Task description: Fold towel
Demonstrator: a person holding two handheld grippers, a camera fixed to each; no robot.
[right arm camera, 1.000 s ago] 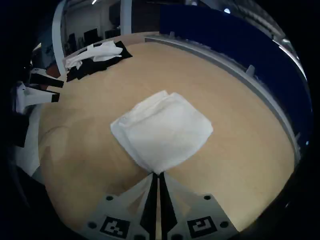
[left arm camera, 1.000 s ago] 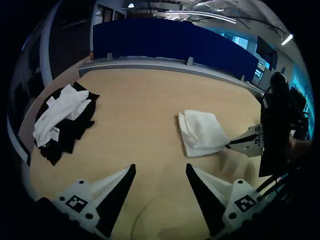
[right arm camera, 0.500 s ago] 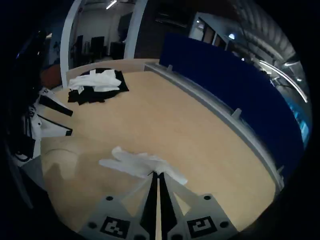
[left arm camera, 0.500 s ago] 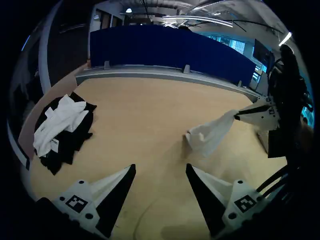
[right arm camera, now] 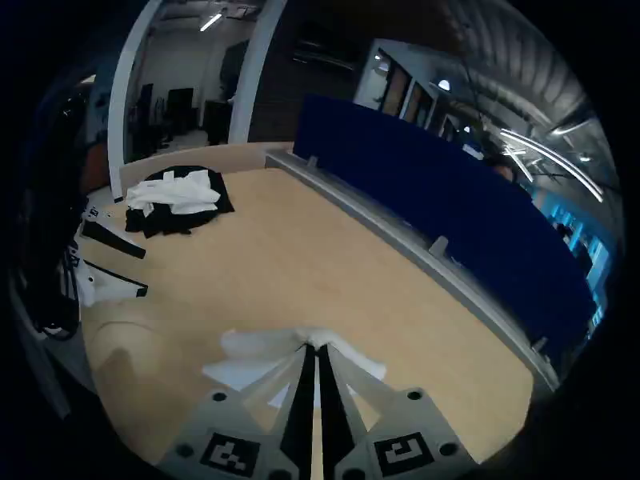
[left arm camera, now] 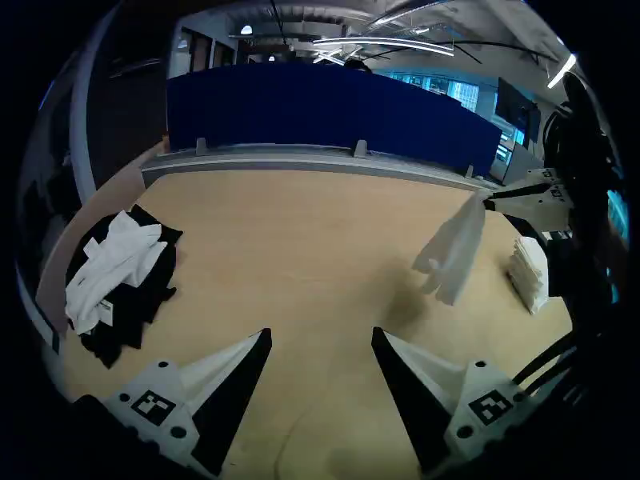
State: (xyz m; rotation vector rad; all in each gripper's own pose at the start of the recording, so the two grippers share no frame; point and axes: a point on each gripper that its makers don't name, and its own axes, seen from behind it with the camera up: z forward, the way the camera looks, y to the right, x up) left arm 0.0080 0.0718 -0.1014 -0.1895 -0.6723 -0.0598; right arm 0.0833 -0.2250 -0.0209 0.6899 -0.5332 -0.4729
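The white towel (left arm camera: pixel 450 250) hangs limp in the air over the right side of the wooden table (left arm camera: pixel 280 232), pinched by one corner in my right gripper (left arm camera: pixel 490 198). In the right gripper view, that gripper (right arm camera: pixel 318 349) is shut on the towel (right arm camera: pixel 254 358), which droops below and around the fingertips. My left gripper (left arm camera: pixel 320 336) stands open low over the table's near edge, with nothing between its fingers. The same open left gripper (right arm camera: pixel 144 274) is at the left of the right gripper view.
A heap of black and white cloths (left arm camera: pixel 118 268) lies at the table's left end. A stack of folded white towels (left arm camera: pixel 530 274) sits at the right edge. A blue partition (left arm camera: pixel 320 108) with a grey rail runs along the far side.
My right gripper has lifted the towel off the table and carried it up and to the right, so it now hangs loose. The left gripper has stayed open and nearly still.
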